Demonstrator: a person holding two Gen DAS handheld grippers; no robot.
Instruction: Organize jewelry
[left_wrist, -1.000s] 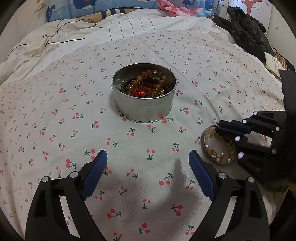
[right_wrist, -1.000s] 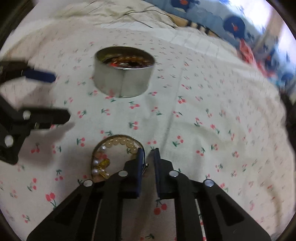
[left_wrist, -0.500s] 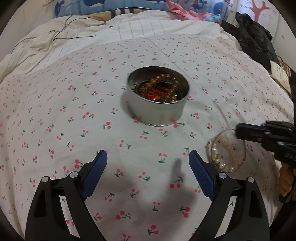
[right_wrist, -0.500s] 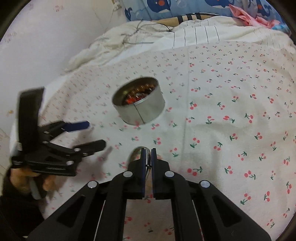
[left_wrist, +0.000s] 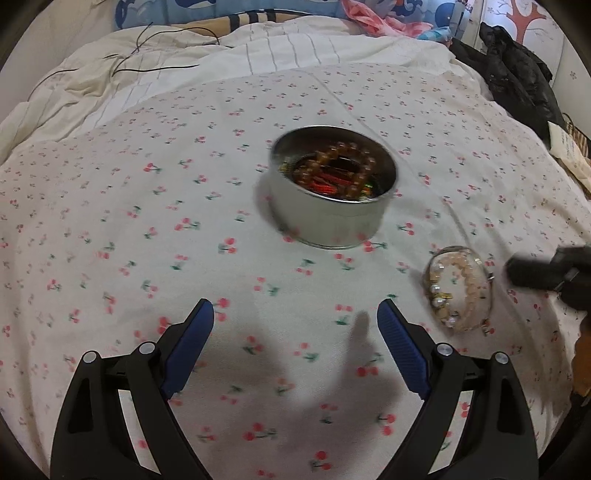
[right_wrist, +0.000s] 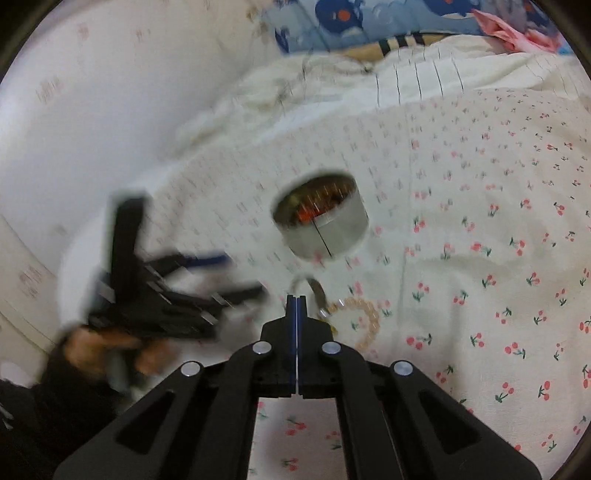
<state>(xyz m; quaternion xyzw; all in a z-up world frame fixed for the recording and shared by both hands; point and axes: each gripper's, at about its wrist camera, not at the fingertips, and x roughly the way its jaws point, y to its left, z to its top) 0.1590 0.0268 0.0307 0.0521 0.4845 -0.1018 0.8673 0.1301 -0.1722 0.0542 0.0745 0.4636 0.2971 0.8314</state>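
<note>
A round silver tin (left_wrist: 332, 221) (right_wrist: 332, 232) holding amber bead bracelets sits on the cherry-print sheet (left_wrist: 147, 221). To its right a thin metal bangle strung with pale beads and pearls (left_wrist: 458, 291) (right_wrist: 365, 317) stands tilted, its right edge lifted. My right gripper (right_wrist: 295, 299) (left_wrist: 517, 271) is shut, and the bangle's wire ring arcs out from just behind its tips. My left gripper (left_wrist: 295, 317) (right_wrist: 243, 275) hovers open over bare sheet in front of the tin, with nothing between its fingers. A hand (right_wrist: 103, 347) holds it.
A rumpled white duvet (left_wrist: 184, 66) with a black cable (left_wrist: 155, 62) lies behind the sheet. A black jacket (left_wrist: 517, 74) and papers (left_wrist: 569, 151) are at the right edge. A white wall (right_wrist: 92, 110) borders the bed on the left.
The right gripper closed fully on the bangle's ring, rose and rolled, tipping the bracelet up off the sheet. The left gripper stayed open; its view swung so the tin sits further right.
</note>
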